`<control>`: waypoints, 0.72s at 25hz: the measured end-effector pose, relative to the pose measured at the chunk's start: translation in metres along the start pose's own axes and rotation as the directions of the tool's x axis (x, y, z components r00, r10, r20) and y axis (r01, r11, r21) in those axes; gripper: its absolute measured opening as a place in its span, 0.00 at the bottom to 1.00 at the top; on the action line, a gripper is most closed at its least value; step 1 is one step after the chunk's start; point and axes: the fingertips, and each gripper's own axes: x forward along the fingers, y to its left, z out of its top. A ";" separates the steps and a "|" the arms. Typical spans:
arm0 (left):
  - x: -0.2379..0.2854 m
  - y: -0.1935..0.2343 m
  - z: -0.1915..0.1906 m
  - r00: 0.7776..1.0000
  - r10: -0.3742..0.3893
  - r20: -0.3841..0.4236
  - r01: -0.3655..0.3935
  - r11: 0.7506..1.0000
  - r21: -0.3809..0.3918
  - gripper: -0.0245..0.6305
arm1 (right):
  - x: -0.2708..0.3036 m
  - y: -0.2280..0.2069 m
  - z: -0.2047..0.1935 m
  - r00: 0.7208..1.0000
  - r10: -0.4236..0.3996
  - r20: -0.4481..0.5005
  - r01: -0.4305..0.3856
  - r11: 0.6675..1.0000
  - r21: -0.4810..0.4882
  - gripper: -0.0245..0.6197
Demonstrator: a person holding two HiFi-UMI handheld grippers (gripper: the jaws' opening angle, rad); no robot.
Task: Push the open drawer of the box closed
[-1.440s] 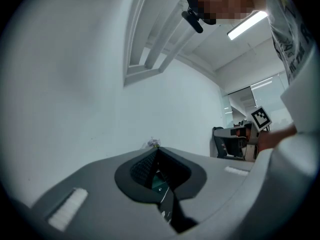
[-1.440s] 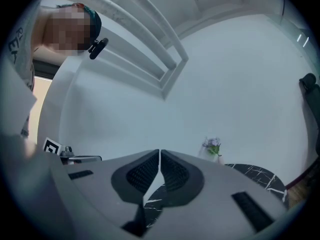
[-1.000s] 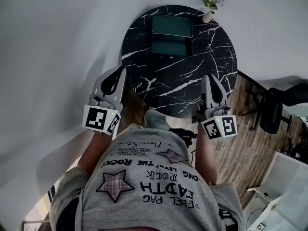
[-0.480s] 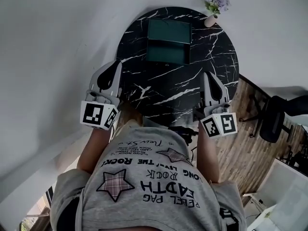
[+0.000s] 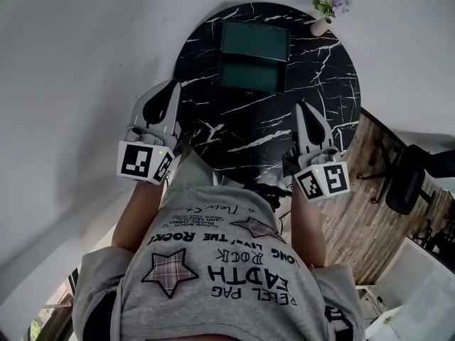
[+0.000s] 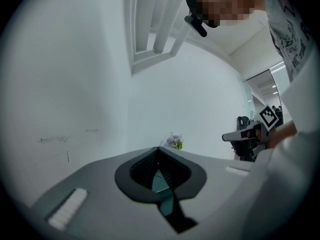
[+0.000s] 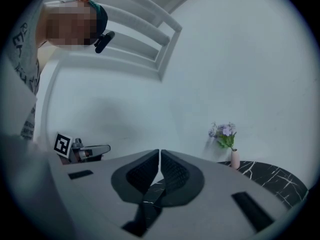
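Note:
A dark green box [image 5: 255, 40] stands at the far side of a round black marble table [image 5: 313, 98]. Its drawer [image 5: 249, 75] is pulled out toward me and stands open. My left gripper [image 5: 173, 85] hovers at the table's left edge, jaws shut and empty, well short of the drawer. My right gripper [image 5: 302, 107] is over the table's near right part, also shut on nothing. In the left gripper view, a sliver of the green box [image 6: 161, 183] shows below the closed tips [image 6: 158, 149]. In the right gripper view, the closed tips [image 7: 159, 152] point over the marble.
A small pink vase of purple flowers [image 5: 325, 14] stands at the table's far right rim, beside the box; it also shows in the right gripper view [image 7: 233, 158]. A black office chair [image 5: 402, 180] sits on the wooden floor to the right. White walls surround the table.
My left gripper has moved a little forward along the table's left edge. The right gripper has hardly moved. The drawer is still open.

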 end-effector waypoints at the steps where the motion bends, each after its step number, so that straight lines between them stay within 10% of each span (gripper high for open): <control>1: 0.003 0.002 0.000 1.000 -0.002 0.001 0.002 1.000 0.004 0.05 | 0.003 0.001 -0.002 1.000 0.003 -0.004 -0.003 1.000 0.000 0.07; 18: 0.076 0.022 -0.012 0.990 -0.138 0.028 0.139 0.990 -0.004 0.05 | 0.032 0.001 -0.022 0.991 -0.103 -0.083 0.103 0.995 -0.007 0.07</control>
